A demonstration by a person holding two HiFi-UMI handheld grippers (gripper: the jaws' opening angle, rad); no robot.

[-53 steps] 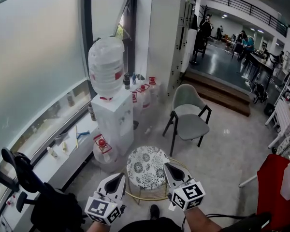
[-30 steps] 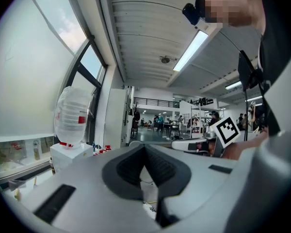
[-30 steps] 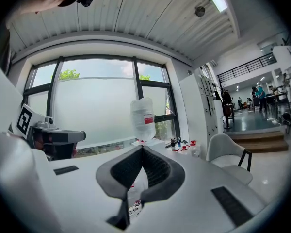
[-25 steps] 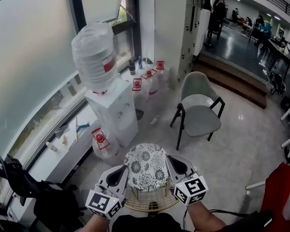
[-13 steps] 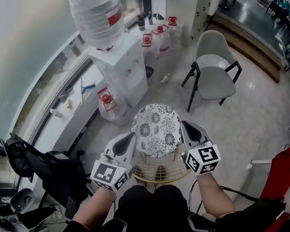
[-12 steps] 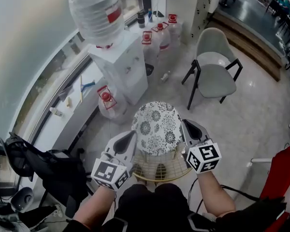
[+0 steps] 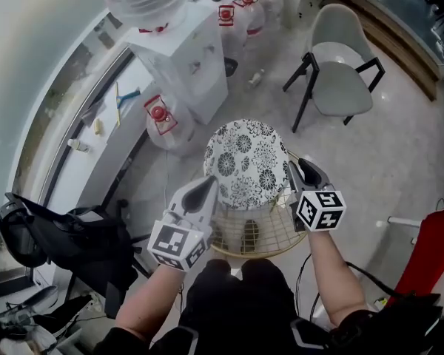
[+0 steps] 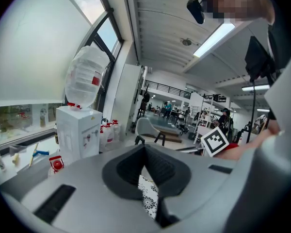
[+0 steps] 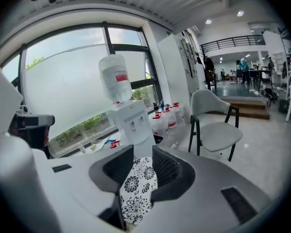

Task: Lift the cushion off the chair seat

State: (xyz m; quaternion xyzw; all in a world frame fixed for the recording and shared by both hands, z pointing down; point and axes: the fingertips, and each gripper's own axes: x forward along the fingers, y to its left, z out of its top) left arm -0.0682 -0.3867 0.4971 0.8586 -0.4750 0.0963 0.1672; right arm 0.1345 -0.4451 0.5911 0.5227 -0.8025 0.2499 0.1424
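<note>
A round white cushion with black flowers (image 7: 246,163) hangs tilted over the front of a gold wire chair seat (image 7: 253,235). My left gripper (image 7: 207,189) grips its left edge, and the left gripper view shows the cushion's edge (image 8: 148,200) pinched between narrow jaws. On the cushion's right edge sits my right gripper (image 7: 296,174). Its jaws are opening, and the patterned cushion (image 9: 136,188) lies loosely between the spread pads (image 9: 165,166).
A white water dispenser (image 7: 181,58) with a big bottle stands ahead on the left. Spare water jugs (image 7: 161,117) sit beside it. A grey chair with black legs (image 7: 340,72) is at the upper right. A black bag (image 7: 66,235) lies at the left and a red object (image 7: 433,250) at the right.
Both grippers and the cushion have come down toward the wire seat. The camera now looks more steeply down. The right jaws have spread apart.
</note>
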